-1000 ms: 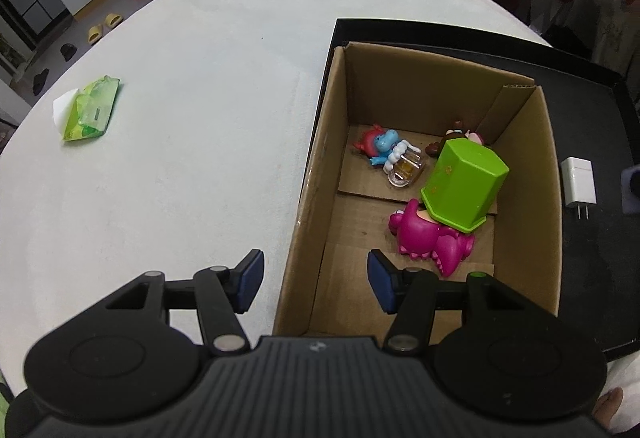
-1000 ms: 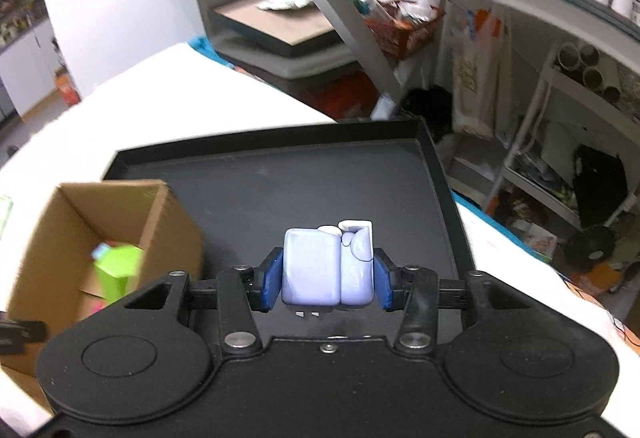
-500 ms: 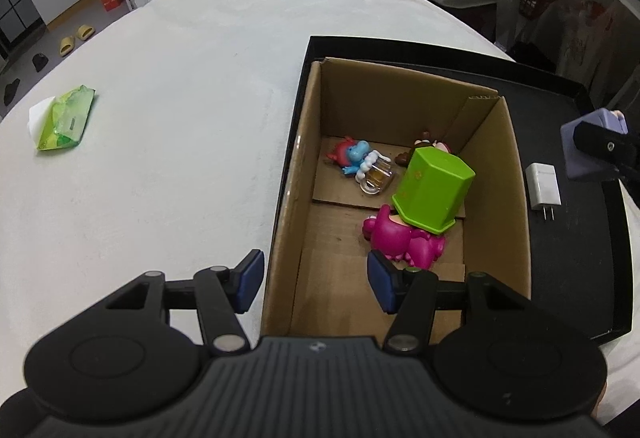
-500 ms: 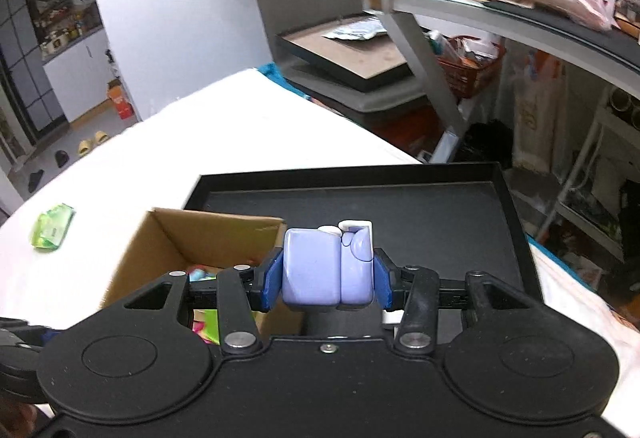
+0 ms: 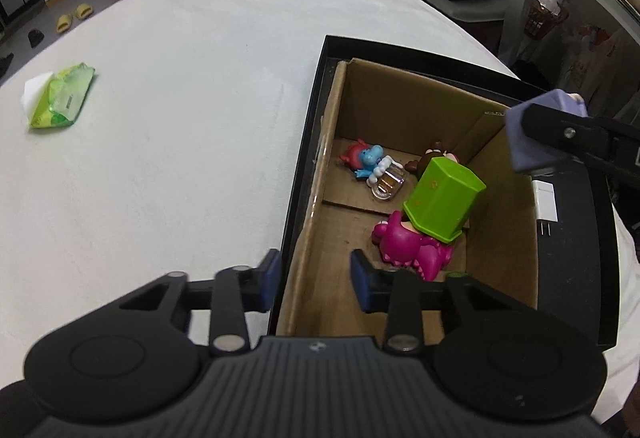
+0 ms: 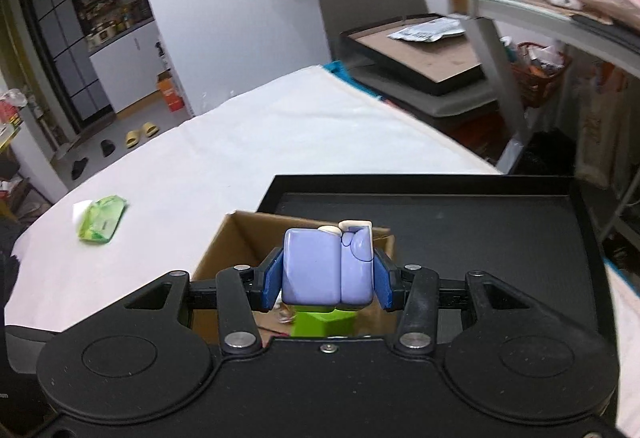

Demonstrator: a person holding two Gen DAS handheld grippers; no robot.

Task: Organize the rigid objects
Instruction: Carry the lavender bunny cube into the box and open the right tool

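Note:
A cardboard box [image 5: 336, 142] stands in a black tray [image 5: 568, 238] and holds a green block [image 5: 444, 198], a magenta dinosaur toy [image 5: 408, 246], a blue and red figure [image 5: 364, 158] and a brown figure [image 5: 432, 154]. My right gripper [image 6: 327, 274] is shut on a lavender blocky toy [image 6: 320, 266], held above the box's right wall [image 5: 504, 206]; the same lavender toy [image 5: 524, 146] shows in the left wrist view. My left gripper [image 5: 314, 278] is open, straddling the box's near left wall with nothing between its fingers.
A white charger plug [image 5: 545, 202] lies on the tray right of the box. A green wipes pack [image 5: 60, 102] rests on the white table [image 5: 180, 118] at the far left. A chair, another tray and a glass desk stand beyond the table.
My right gripper has carried the lavender toy leftward from over the tray to above the box. The left gripper kept open and shifted slightly along the box's left wall.

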